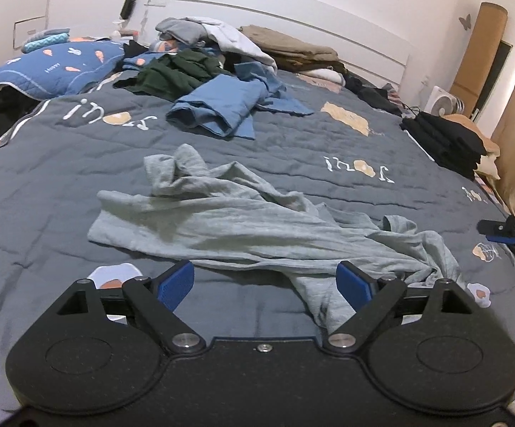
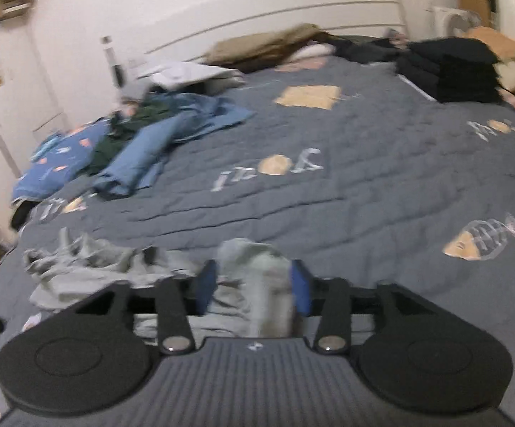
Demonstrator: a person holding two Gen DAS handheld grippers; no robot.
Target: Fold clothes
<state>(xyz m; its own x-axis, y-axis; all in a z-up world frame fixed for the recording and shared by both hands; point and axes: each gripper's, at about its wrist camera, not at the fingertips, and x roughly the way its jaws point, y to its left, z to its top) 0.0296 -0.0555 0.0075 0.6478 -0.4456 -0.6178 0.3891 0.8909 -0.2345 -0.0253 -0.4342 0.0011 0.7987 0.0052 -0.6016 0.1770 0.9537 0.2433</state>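
Left gripper (image 1: pixel 264 281): jaws spread wide, nothing between the blue pads, hovering just over the near hem of the grey garment (image 1: pixel 243 220). A narrow tail of that cloth runs under the pad on its right side, but no grip.

Right gripper (image 2: pixel 254 286): jaws about half open, with a raised bunch of the grey garment (image 2: pixel 254 267) standing between the pads. The view is blurred; the pads look to sit beside the fold and not to press it, so I read this as loose, not a hold.

Grey garment: lies crumpled on the quilted bed cover (image 1: pixel 328 135), nearest of all the clothes to both grippers, one end twisted into a rope toward the right gripper, the other end flatter with a folded-up peak on its far side.

Beyond the garment: a blue garment (image 1: pixel 222 106) and a dark green one (image 1: pixel 175 71) in a loose heap toward the headboard; a folded black stack (image 1: pixel 446 138) far off to its right.

Handling, my judgement: thin jersey, light, limp, no stiffness to hold a shape; it will drape and drag on the quilt, not slide clean. Best taken at two corners of a hem or at the shoulders, one per gripper, pinching a single layer's edge, then pulled apart to flatten before any fold.
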